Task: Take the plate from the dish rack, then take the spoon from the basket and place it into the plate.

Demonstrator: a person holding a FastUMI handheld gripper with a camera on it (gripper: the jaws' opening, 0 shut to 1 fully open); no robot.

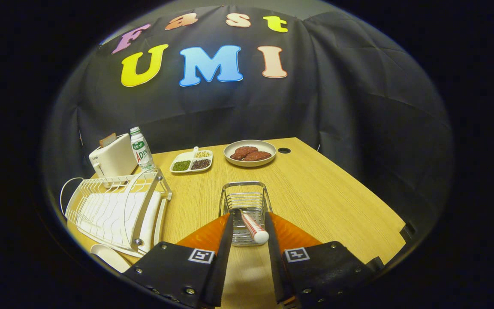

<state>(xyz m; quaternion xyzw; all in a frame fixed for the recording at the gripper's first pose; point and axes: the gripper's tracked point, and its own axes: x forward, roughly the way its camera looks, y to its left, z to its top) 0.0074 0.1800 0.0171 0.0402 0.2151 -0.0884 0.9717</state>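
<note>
Your spoon (252, 226) leans in the wire basket (244, 201) just ahead of the claw (249, 229), its rounded handle end poking up between the narrowly parted fingers, neither clearly pressing it; it looks light, stiff and slick, so pinch the handle just below its end. One spoon, one basket. At near left, one white dish rack (116, 210) and one pale plate (109, 257) lying beside it on the worktop (324, 197); far off, one plate of patties (250, 152).
</note>
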